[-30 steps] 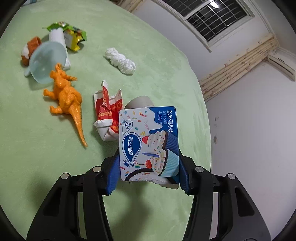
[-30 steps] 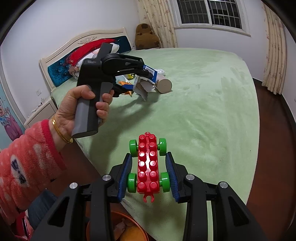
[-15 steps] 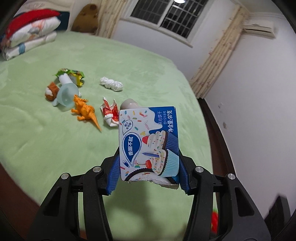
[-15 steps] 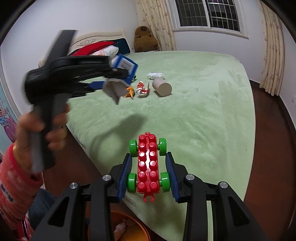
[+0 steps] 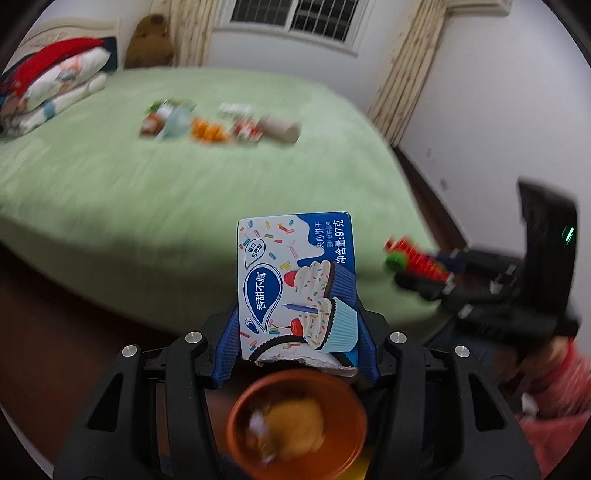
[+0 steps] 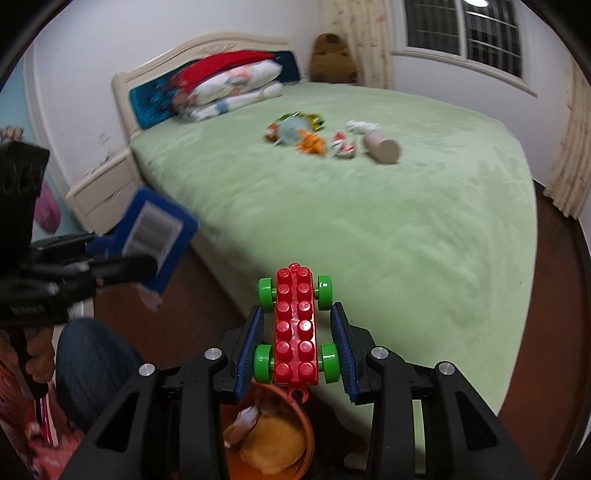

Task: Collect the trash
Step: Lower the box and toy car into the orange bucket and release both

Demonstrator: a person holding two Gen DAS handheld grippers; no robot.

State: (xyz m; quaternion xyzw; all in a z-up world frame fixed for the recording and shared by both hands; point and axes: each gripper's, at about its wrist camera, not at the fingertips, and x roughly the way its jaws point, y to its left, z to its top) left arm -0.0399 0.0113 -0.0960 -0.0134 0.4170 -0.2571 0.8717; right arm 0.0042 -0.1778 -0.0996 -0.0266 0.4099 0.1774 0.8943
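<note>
Left wrist view: my left tongs (image 5: 297, 332) clenched the blue-and-white biscuit box (image 5: 297, 288), held upright above the orange bin (image 5: 295, 421), off the green bed (image 5: 184, 206).

Right wrist view: my right tongs (image 6: 297, 343) gripped the red brick car (image 6: 295, 328) by its green wheels; bin below. Remaining litter blurred mid-bed.

Home bedroom: green-covered bed (image 6: 369, 229), headboard (image 6: 155, 77), pillows (image 6: 236, 88), curtained window (image 6: 469, 33).
</note>
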